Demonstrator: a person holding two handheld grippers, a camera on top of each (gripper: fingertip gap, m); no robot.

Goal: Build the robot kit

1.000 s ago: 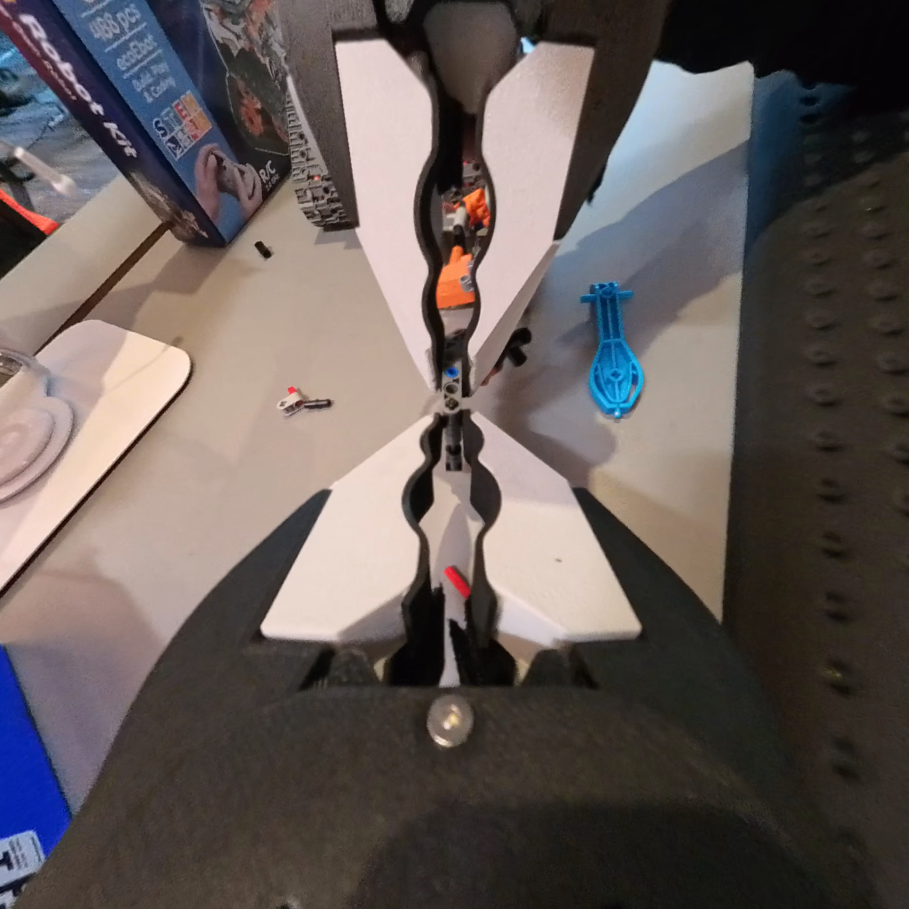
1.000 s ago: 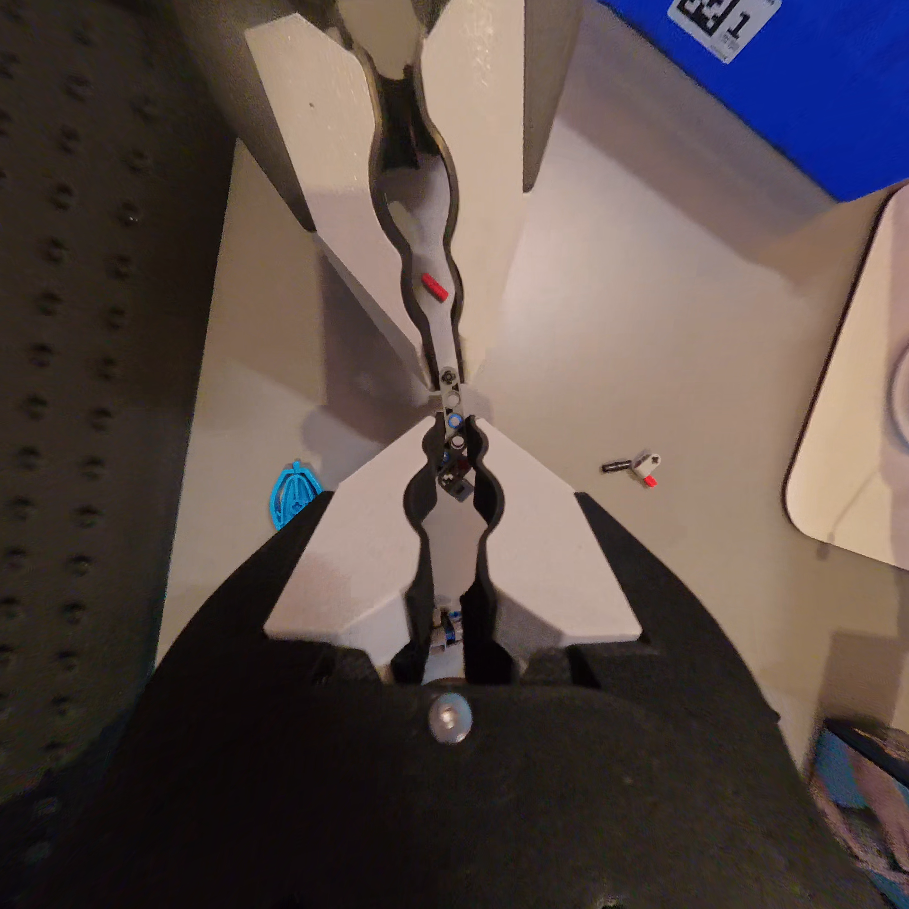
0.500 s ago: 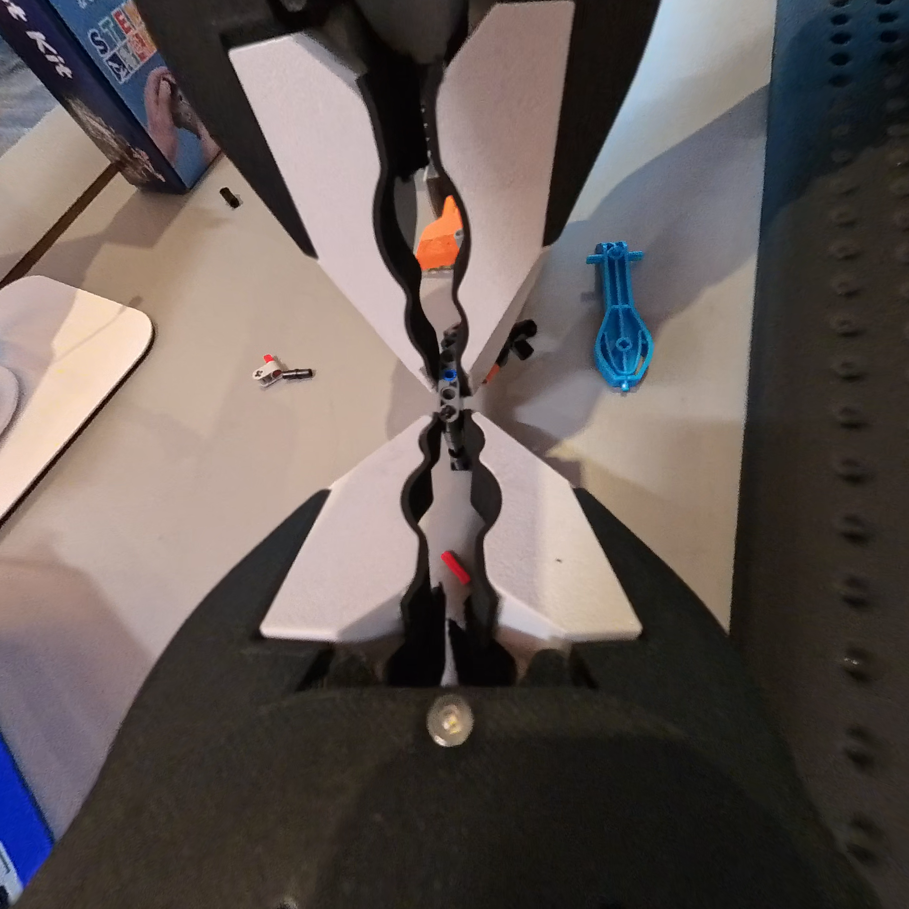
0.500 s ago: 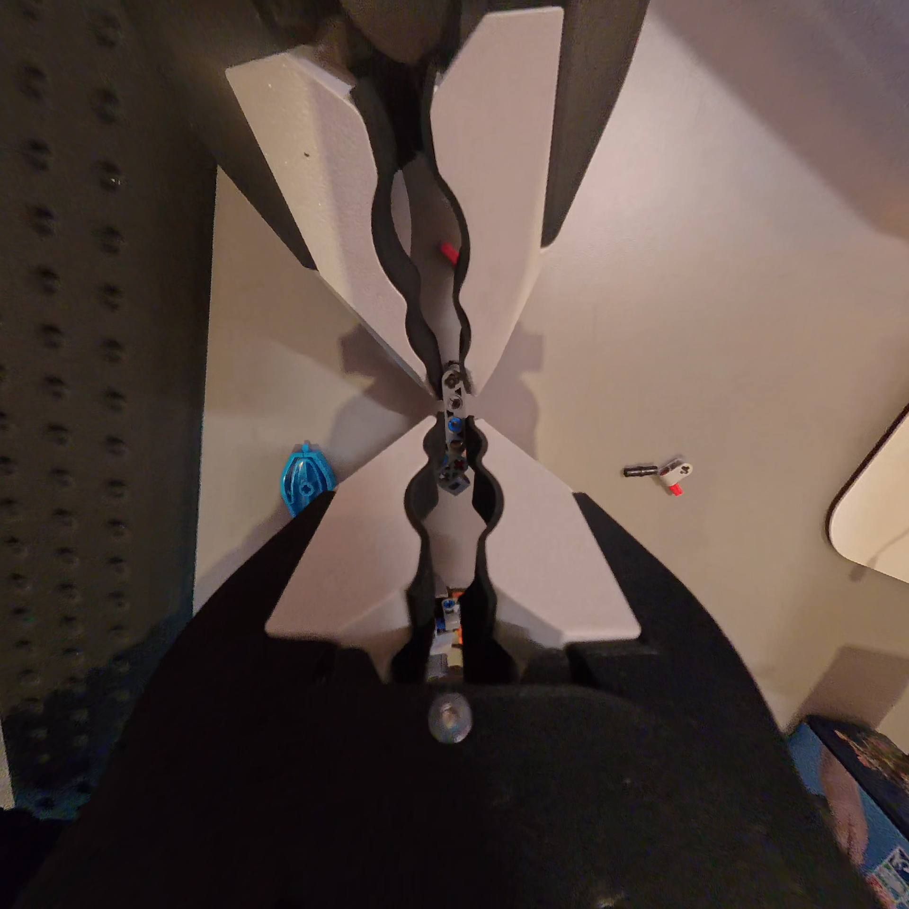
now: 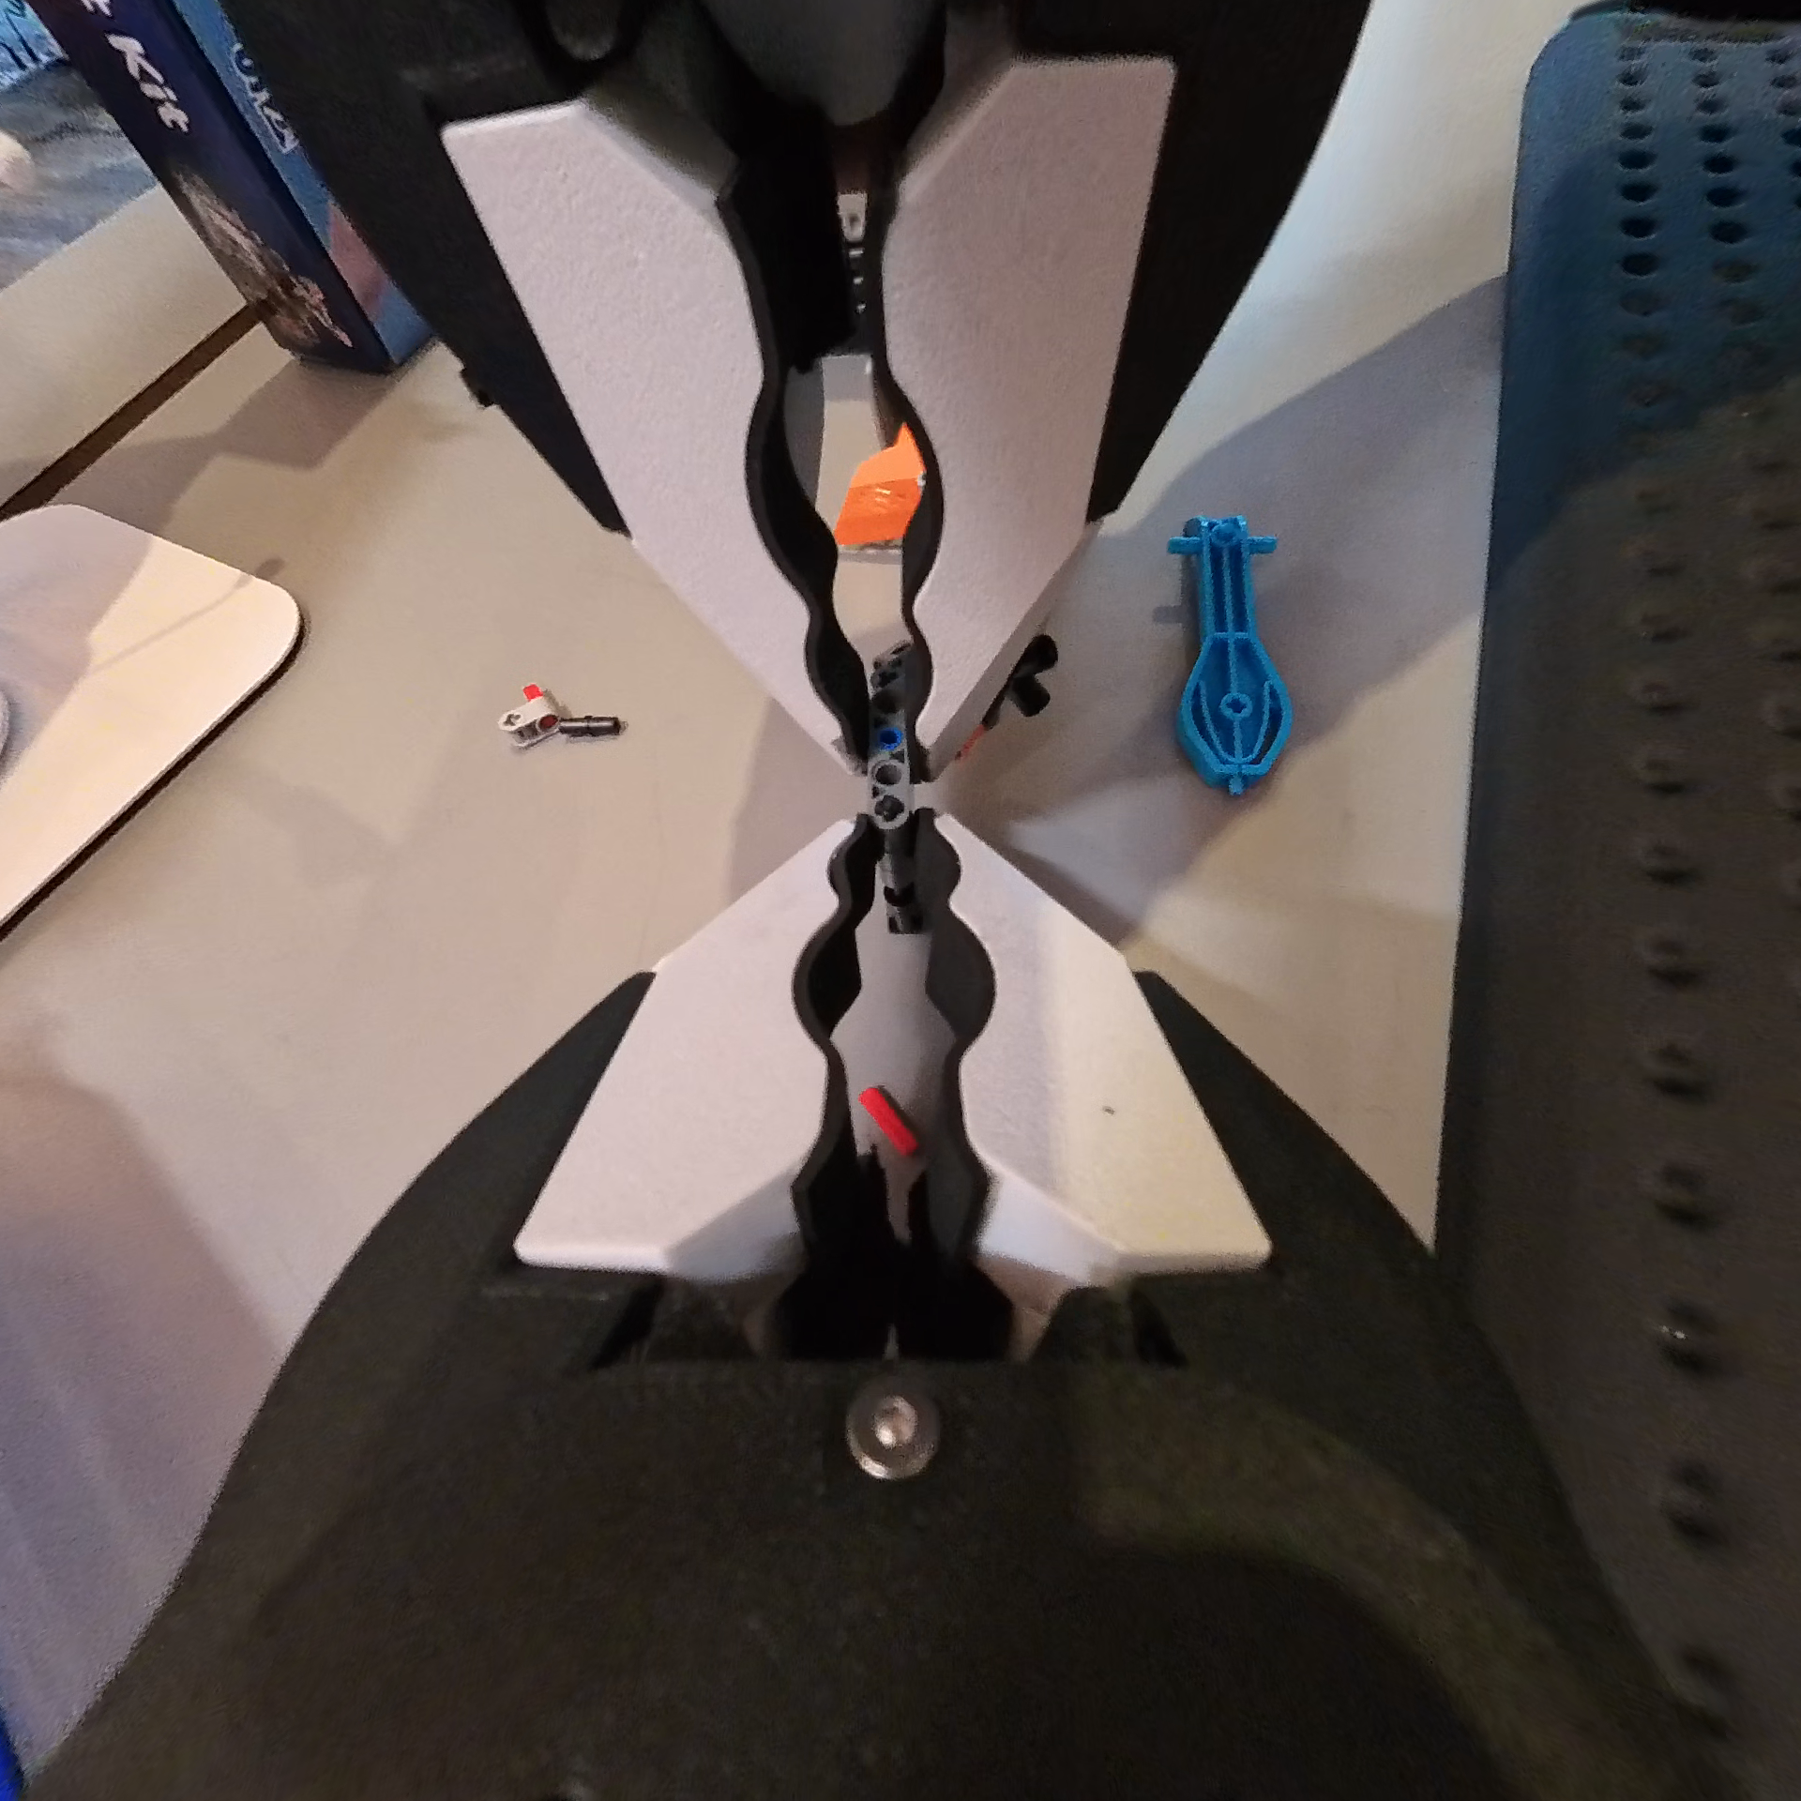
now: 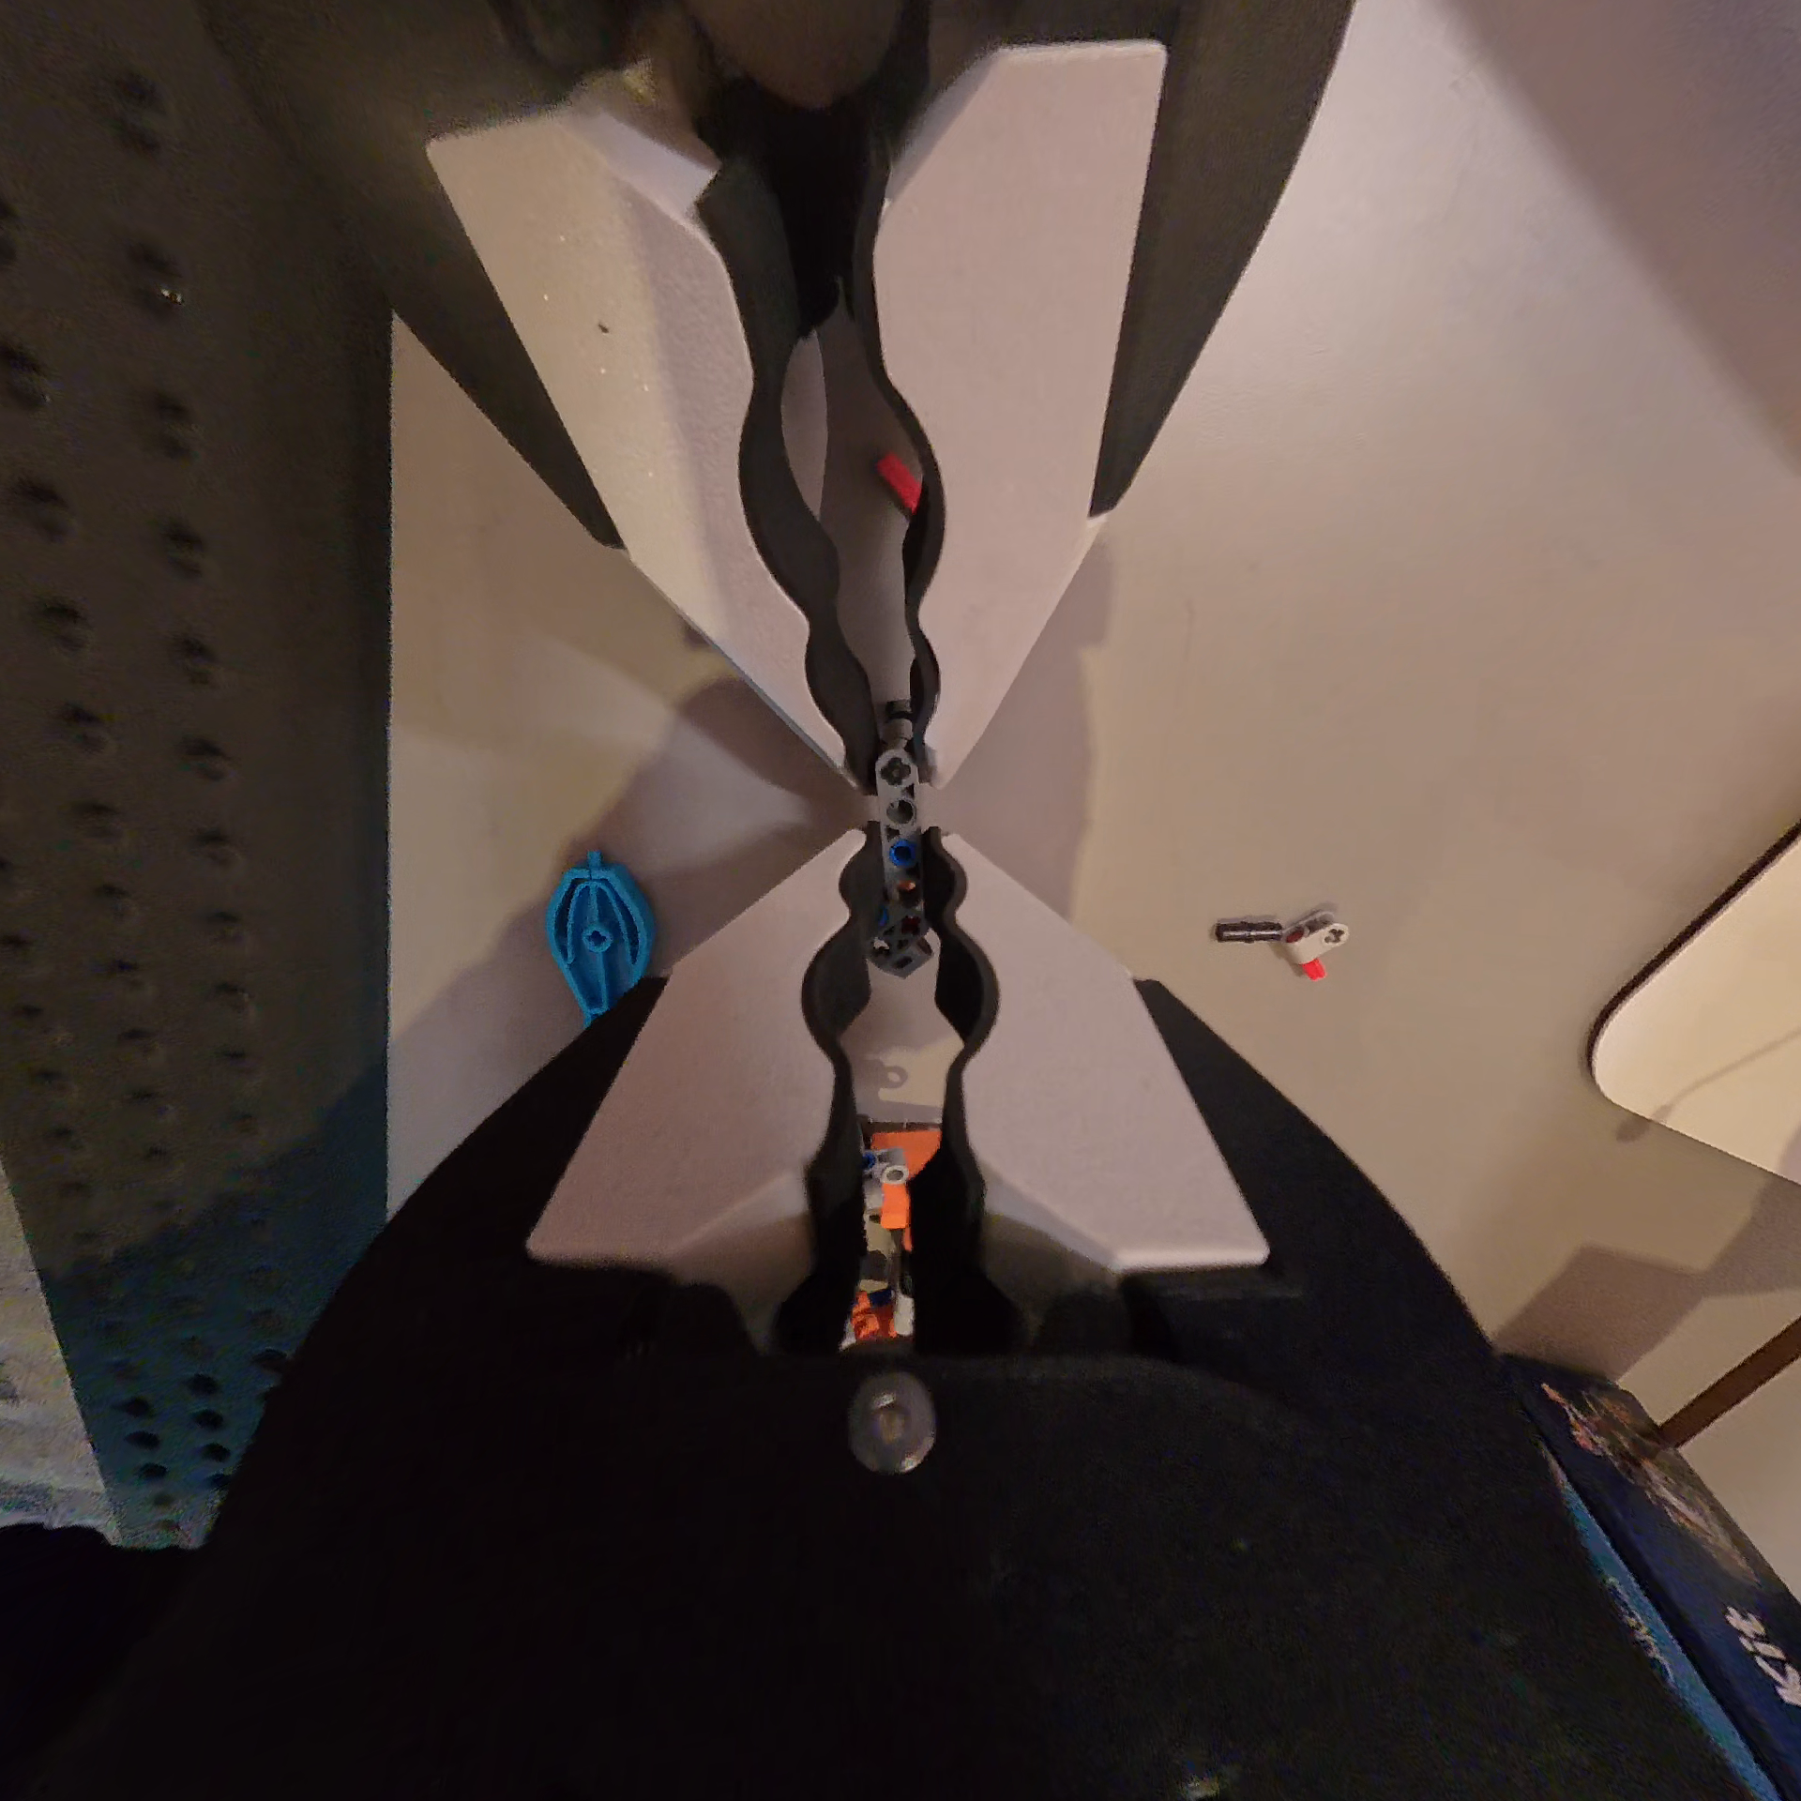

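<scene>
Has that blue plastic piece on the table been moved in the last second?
Cannot tell. The blue piece keeps its spot beside the dark mat; its shift in the picture fits the camera moving.

A pale grey table [image 5: 322, 975] is shown. Lying on it are a blue openwork plastic piece [image 5: 1230, 672] at three o'clock, a small grey-and-red connector with a black pin [image 5: 551, 723] at nine o'clock, and a rounded white board [image 5: 127, 672] beyond it at the edge.
</scene>
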